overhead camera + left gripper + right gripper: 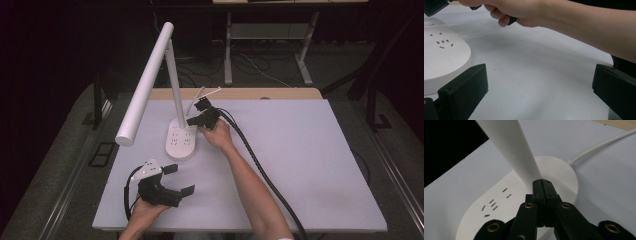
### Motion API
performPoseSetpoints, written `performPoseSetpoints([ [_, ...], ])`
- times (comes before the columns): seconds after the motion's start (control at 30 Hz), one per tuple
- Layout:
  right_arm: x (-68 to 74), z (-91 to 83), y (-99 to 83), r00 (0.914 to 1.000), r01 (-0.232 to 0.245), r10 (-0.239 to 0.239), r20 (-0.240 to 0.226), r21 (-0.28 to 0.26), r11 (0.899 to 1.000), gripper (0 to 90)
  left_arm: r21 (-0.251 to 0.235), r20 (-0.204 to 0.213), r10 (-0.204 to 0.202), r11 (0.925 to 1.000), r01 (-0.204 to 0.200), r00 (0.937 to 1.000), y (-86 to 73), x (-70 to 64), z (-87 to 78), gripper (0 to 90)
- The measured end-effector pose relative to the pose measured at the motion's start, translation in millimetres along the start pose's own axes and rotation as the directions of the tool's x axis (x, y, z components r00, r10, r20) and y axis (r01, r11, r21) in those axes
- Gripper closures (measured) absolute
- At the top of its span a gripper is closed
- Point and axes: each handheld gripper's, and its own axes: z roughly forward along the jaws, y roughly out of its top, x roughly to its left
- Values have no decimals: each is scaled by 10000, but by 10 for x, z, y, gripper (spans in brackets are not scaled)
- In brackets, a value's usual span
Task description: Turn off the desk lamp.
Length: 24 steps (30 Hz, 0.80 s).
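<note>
Right gripper: fingers pressing together, empty, tips pointing at the upright lamp stem's foot; left gripper lying wide, farther off.

No writing to call here: the white oval lamp base shows bare socket slots and nothing printed, the white lamp arm carries no mark, and the pale tabletop has no label or number.
</note>
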Motion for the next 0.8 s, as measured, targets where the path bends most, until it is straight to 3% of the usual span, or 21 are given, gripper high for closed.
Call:
performPoseSetpoints([
  [0.2, 10, -129, -7, 9997, 246, -246, 55, 96, 9997, 898, -5, 7, -32, 10000, 32, 10000, 2, -3, 11, 0],
  [0.43, -56, -373, -56, 10000, 38, -38, -42, -131, 9999, 877, 19, 29, -3, 10000, 3, 10000, 1, -10, 19, 0],
  [0.53, -76, -489, -70, 9999, 83, -81, 88, -244, 9997, 840, 42, 31, 21, 10000, -21, 10000, 0, -11, 18, 0],
  [0.63, -89, -618, -84, 10000, 37, -39, -68, -359, 9993, 791, 64, 17, 27, 10000, -27, 10000, -2, -7, 18, 0],
  [0.8, -100, -837, -111, 9999, 54, -61, -103, -661, 9978, 665, 69, 11, 8, 10000, -8, 10000, -3, -11, 16, 0],
])
